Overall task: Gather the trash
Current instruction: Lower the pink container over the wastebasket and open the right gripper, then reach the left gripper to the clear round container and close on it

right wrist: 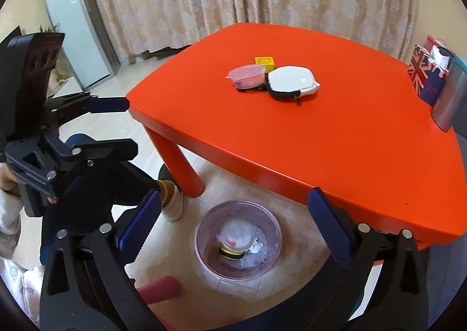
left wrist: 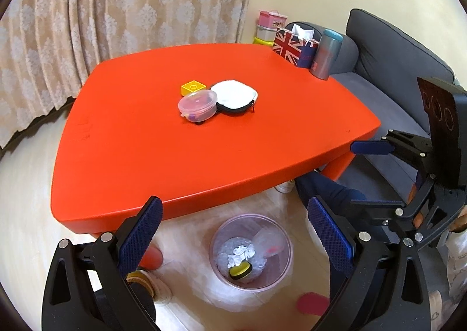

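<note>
On the table (left wrist: 146, 141), near its middle, three things cluster: a tub (left wrist: 198, 104), a block (left wrist: 193, 87) touching it at 11 o'clock, and a pouch (left wrist: 234, 96) touching it at 3 o'clock. At the table's far corner, toward 1 o'clock, a tissue box (left wrist: 292, 45) stands with a flask (left wrist: 326, 53) just beside it at 3 o'clock. On the floor off the near edge, at 6 o'clock, sits a bin (left wrist: 281, 269); in it lie crumpled paper (left wrist: 241, 253), a puck (left wrist: 240, 270) and a lid (left wrist: 270, 243).
</note>
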### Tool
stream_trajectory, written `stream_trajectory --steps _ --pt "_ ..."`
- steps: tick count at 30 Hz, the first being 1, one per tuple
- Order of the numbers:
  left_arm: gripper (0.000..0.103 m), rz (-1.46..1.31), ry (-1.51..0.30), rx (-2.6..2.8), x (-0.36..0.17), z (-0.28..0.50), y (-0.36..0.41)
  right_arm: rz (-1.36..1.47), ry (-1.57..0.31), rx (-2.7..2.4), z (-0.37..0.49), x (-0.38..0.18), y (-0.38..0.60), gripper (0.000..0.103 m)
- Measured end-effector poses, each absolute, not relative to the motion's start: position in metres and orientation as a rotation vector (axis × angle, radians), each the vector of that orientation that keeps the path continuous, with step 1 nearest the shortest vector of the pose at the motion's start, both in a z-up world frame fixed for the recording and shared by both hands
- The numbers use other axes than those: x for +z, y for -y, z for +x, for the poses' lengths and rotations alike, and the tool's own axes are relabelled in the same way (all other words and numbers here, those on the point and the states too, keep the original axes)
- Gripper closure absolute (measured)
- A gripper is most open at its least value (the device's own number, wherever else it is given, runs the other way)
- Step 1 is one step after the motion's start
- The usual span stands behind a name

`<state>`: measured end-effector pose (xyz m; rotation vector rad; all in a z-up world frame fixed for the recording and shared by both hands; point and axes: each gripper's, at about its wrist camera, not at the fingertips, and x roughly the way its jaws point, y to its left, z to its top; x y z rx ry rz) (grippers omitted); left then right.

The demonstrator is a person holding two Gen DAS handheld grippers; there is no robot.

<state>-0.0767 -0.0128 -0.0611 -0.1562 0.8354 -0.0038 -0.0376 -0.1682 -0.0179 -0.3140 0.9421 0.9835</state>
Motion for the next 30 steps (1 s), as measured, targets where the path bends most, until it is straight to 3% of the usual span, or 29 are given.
stream_trajectory --steps 17,30 --pt "0.007 -0.133 -0.825 0.002 -0.059 -0.073 0.014 -0.288 -0.932 0.94 -0.026 -0.008 0.177 0.004" --pt "0.007 -0.135 -0.82 0.03 -0.048 -0.027 -0.008 -0.254 -0.931 0.897 0.014 0.003 0.181 0.004"
